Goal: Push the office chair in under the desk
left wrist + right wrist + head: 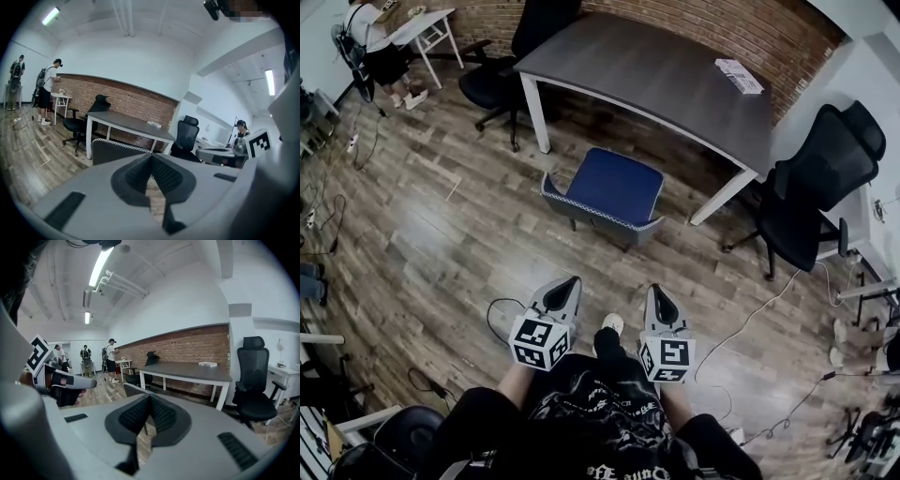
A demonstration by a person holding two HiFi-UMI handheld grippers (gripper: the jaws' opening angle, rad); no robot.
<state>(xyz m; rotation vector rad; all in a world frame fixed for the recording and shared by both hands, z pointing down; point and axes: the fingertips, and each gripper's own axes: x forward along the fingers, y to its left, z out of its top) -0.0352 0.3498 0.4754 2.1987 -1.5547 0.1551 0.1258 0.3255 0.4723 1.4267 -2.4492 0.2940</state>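
Ribbed-padded jaws pressed together and empty, the left gripper [569, 283] and right gripper [657, 291] face a square blue-cushioned office chair [614, 187] before the grey-topped, white-legged desk [656, 75].

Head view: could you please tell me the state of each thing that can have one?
Blue chair: out in front of the desk, not pushed in.
Left tool: shut, empty, short of the chair.
Right tool: shut, empty, short of the chair.

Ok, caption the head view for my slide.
Left gripper and right gripper, both shut, point at the blue chair standing in front of the grey desk.
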